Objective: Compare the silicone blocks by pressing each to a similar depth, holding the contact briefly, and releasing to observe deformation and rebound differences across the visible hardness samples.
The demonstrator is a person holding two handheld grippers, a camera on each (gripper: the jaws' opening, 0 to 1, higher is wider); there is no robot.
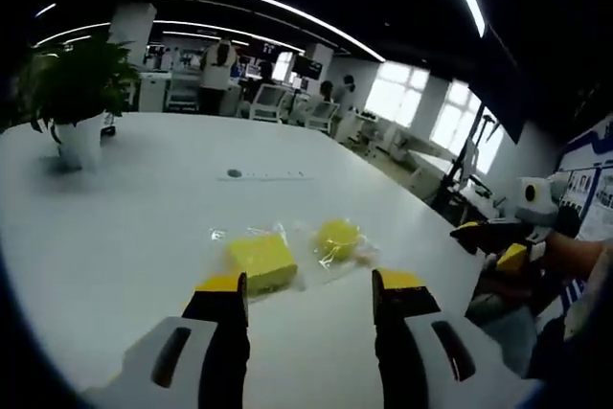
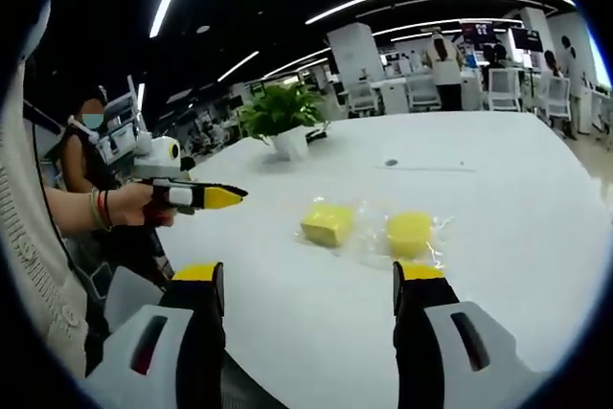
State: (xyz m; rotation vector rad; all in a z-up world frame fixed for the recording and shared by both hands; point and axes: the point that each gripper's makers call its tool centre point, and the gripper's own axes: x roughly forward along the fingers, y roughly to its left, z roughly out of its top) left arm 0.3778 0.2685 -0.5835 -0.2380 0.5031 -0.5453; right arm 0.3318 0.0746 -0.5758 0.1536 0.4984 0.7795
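Two yellow silicone blocks lie in clear plastic bags on the white table [image 1: 115,237]. The square block [image 1: 261,261] rests just ahead of my left gripper [image 1: 308,284], close to its left jaw. The round block [image 1: 337,237] sits beside the square one, slightly farther off. My left gripper is open, touches neither block, and appears from the side [image 2: 206,198] at the table's left edge. My right gripper [image 2: 306,273] is open and empty, short of the square block [image 2: 328,222] and the round block [image 2: 409,234]. It also shows at the right [image 1: 498,237], held by a hand.
A potted plant [image 1: 77,93] in a white pot stands at the table's far left, also seen as the plant [image 2: 283,112]. A small round inset and strip [image 1: 263,175] lie mid-table. Office chairs, desks and people stand beyond the table.
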